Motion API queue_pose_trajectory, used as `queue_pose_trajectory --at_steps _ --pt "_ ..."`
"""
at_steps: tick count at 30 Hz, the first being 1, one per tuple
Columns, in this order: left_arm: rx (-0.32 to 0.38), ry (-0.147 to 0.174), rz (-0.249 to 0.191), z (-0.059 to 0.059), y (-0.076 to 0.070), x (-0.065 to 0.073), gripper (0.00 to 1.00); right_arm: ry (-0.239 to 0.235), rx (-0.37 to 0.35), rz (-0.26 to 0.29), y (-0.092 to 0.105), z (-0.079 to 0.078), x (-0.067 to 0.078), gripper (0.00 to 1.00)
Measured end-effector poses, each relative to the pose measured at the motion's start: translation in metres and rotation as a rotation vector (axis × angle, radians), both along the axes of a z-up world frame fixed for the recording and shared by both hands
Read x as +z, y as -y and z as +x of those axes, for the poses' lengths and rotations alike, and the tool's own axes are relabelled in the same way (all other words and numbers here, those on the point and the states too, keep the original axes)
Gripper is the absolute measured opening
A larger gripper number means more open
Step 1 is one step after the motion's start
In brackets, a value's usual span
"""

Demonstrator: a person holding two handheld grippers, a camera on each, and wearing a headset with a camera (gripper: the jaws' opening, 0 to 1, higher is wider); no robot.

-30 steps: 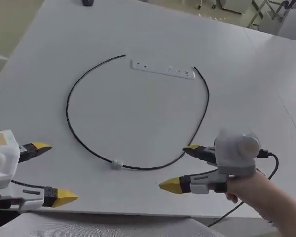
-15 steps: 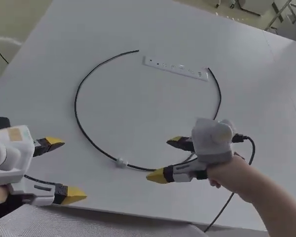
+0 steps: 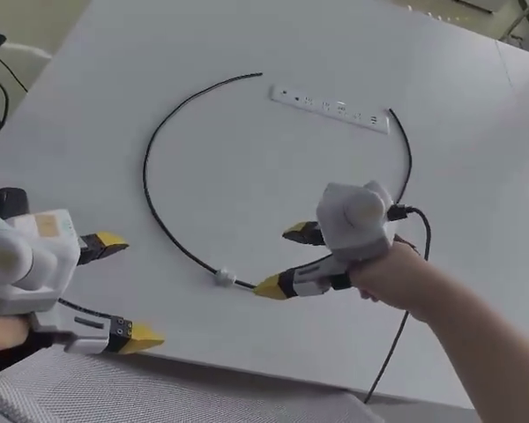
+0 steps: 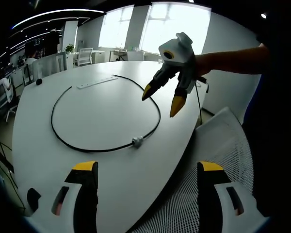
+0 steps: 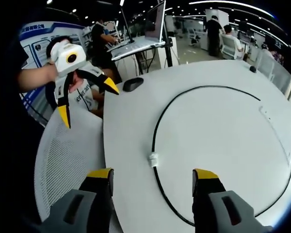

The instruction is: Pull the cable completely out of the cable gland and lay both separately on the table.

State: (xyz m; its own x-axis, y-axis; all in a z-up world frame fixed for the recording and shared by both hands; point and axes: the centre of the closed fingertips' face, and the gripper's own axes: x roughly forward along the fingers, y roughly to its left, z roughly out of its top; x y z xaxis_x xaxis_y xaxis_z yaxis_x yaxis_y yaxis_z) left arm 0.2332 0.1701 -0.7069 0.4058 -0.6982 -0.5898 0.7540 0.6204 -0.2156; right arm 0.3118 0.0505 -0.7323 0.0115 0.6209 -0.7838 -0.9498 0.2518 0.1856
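Lying just ahead of right gripper, jaws wide: cable gland on cable; left gripper wide too, farther off.

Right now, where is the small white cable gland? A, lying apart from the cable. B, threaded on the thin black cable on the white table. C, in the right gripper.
B: the small white cable gland sits on the thin black cable on the white table, clear of the open right gripper.
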Motion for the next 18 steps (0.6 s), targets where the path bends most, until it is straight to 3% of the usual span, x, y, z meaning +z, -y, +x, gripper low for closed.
queue_pose_trajectory --at_steps 6,18 --pt "0.005 0.002 0.0 0.0 0.001 0.0 0.84 -0.002 0.056 -0.05 -0.005 -0.002 -0.016 0.59" --pt "0.008 -0.015 -0.006 -0.006 0.001 -0.003 0.82 -0.025 0.103 -0.082 -0.022 0.003 -0.037 0.52"
